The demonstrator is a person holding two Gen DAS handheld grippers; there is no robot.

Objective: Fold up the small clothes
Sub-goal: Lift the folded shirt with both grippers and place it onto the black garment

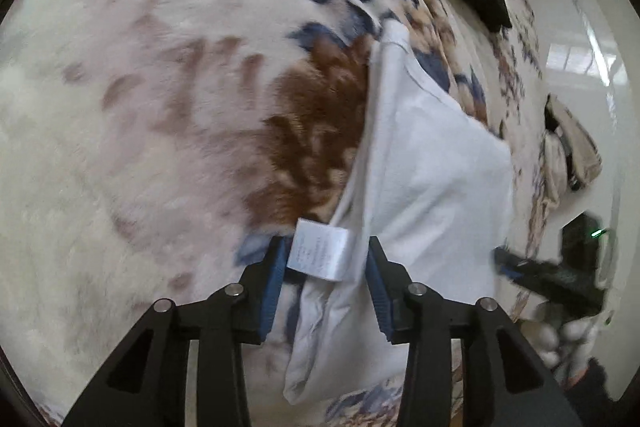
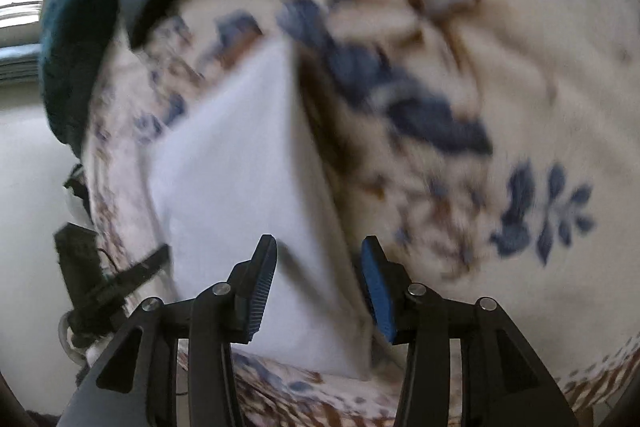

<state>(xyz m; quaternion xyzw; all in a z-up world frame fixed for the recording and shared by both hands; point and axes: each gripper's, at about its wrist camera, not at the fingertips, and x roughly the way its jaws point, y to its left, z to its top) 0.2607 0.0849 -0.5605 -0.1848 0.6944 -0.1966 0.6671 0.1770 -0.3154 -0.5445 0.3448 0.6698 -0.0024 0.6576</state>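
A small white cloth garment (image 1: 432, 163) lay folded on a fluffy cream blanket with blue and brown flowers (image 1: 160, 107). The left gripper (image 1: 326, 279) stood open over the garment's edge, its white label (image 1: 318, 251) between the blue pads, not pinched. The right gripper (image 2: 318, 279) was open too, above the garment's other side.

Smooth matt white cloth garment (image 1: 432, 155), satiny care label (image 1: 320, 251), fuzzy plush floral blanket (image 1: 140, 107), ribbed blue claw pads (image 1: 276, 275)
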